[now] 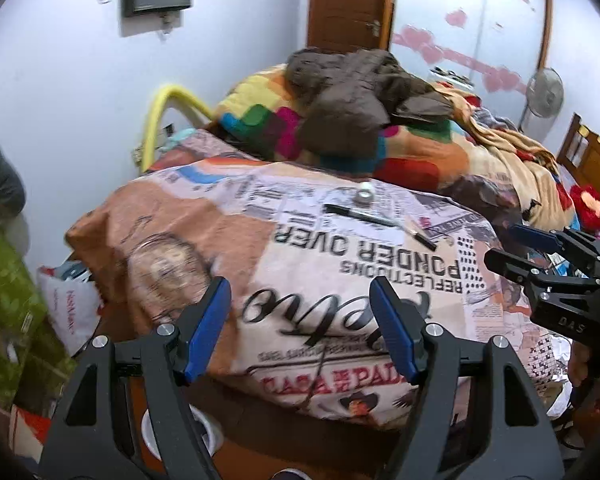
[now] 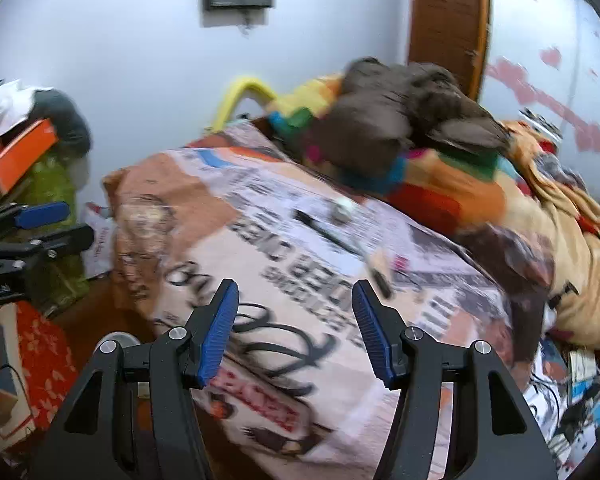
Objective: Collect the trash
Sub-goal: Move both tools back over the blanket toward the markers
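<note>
Though cluttered, pen (image 1: 380,222) beside tape roll (image 1: 366,192).

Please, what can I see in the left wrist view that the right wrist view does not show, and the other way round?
Only the left wrist view shows the standing fan and the red plush toy. Only the right wrist view shows the orange box. Both show the printed bedcover with the black pen and small white roll on it, the brown jacket, and both open, empty grippers: left gripper, right gripper.
</note>
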